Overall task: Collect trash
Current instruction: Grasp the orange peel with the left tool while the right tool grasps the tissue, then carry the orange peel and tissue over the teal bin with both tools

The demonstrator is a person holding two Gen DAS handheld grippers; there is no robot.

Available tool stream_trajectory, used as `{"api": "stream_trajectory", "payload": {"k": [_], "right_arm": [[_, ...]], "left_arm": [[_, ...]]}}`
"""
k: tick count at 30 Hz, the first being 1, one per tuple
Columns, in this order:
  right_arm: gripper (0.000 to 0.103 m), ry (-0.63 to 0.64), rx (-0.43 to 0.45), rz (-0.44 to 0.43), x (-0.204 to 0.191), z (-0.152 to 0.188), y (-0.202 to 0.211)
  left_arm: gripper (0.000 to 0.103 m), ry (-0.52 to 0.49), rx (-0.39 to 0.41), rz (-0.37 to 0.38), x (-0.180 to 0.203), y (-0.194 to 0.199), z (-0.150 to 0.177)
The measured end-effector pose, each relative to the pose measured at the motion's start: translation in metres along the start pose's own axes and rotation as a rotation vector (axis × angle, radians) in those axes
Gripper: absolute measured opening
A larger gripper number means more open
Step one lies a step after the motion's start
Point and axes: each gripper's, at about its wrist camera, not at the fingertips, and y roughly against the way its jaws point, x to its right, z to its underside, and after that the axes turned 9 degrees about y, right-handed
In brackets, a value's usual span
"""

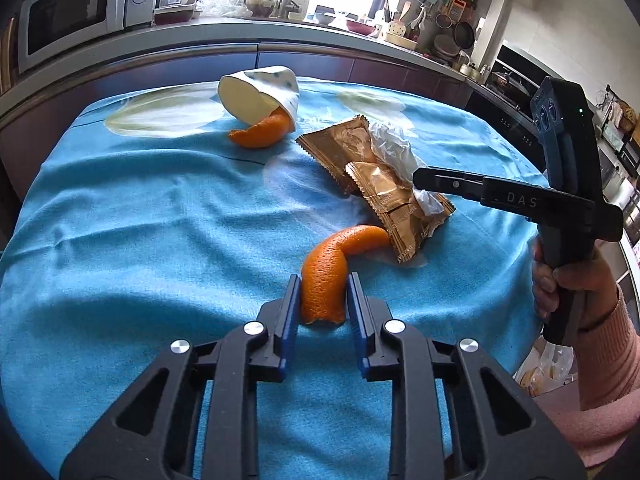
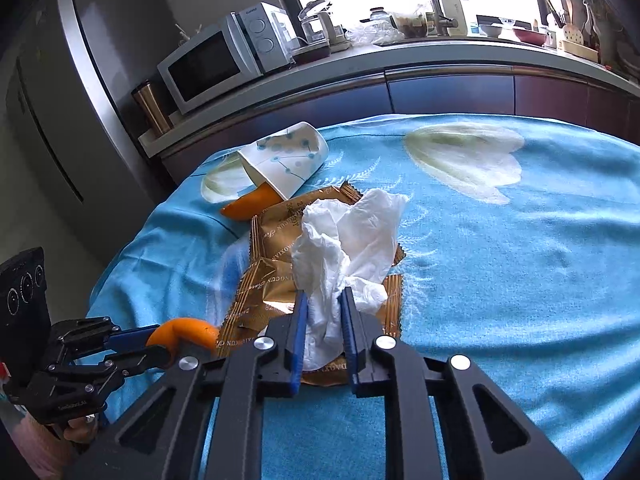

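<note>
My left gripper (image 1: 323, 285) is shut on a curled orange peel (image 1: 326, 272) that rests on the blue tablecloth (image 1: 140, 248); the peel also shows in the right wrist view (image 2: 188, 330). My right gripper (image 2: 324, 300) is shut on a crumpled white tissue (image 2: 348, 240), which lies on gold snack wrappers (image 2: 268, 276). In the left wrist view the tissue (image 1: 394, 150) and wrappers (image 1: 360, 160) lie right of centre. A tipped paper cup (image 1: 260, 94) lies at the back with a second orange peel (image 1: 260, 132) at its mouth.
A kitchen counter (image 1: 280, 36) runs behind the table, with a microwave (image 1: 76, 8) at its left. A fridge (image 2: 80, 92) stands left of the table. A plastic bag (image 1: 548, 368) sits below the table's right edge.
</note>
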Motion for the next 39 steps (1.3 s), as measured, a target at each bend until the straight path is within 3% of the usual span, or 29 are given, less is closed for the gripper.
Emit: {"api": "stream_trajectory", "payload": {"k": [6, 18, 21, 22, 23, 27, 28, 29, 31, 34, 39], "right_arm": [[0.003, -0.003, 0.036, -0.011, 0.001, -0.004, 0.012], [0.002, 0.015, 0.072, -0.043, -0.01, -0.011, 0.023], [0.014, -0.009, 0.047, -0.052, -0.009, -0.009, 0.018], [0.033, -0.02, 0.044, -0.053, -0.008, -0.008, 0.016], [0.042, -0.022, 0.044, -0.047, -0.008, -0.007, 0.014], [0.042, -0.033, 0.02, -0.046, -0.007, -0.005, 0.004], [0.037, -0.038, 0.015, -0.047, -0.006, -0.004, 0.001], [0.021, -0.039, 0.012, -0.047, -0.005, -0.004, 0.0], [0.009, -0.033, 0.008, -0.051, -0.006, -0.003, -0.002], [0.003, -0.02, 0.025, -0.045, -0.008, -0.004, 0.003], [0.002, 0.004, 0.071, -0.057, -0.015, -0.01, 0.017]], "left_arm": [[0.018, 0.005, 0.012, -0.001, 0.001, 0.004, 0.003], [0.015, 0.029, 0.067, -0.002, -0.002, 0.029, 0.006], [0.015, 0.039, 0.075, -0.008, -0.005, 0.033, 0.007], [0.015, 0.037, 0.07, -0.006, -0.006, 0.034, 0.008], [0.015, 0.041, 0.071, -0.007, -0.007, 0.035, 0.008], [0.015, 0.059, 0.073, -0.013, -0.013, 0.037, 0.01], [0.015, 0.061, 0.074, -0.017, -0.014, 0.038, 0.01], [0.015, 0.064, 0.074, -0.019, -0.015, 0.038, 0.01], [0.015, 0.073, 0.075, -0.023, -0.018, 0.04, 0.011], [0.015, 0.084, 0.083, -0.026, -0.022, 0.044, 0.012], [0.014, 0.1, 0.103, -0.031, -0.028, 0.054, 0.013]]}}
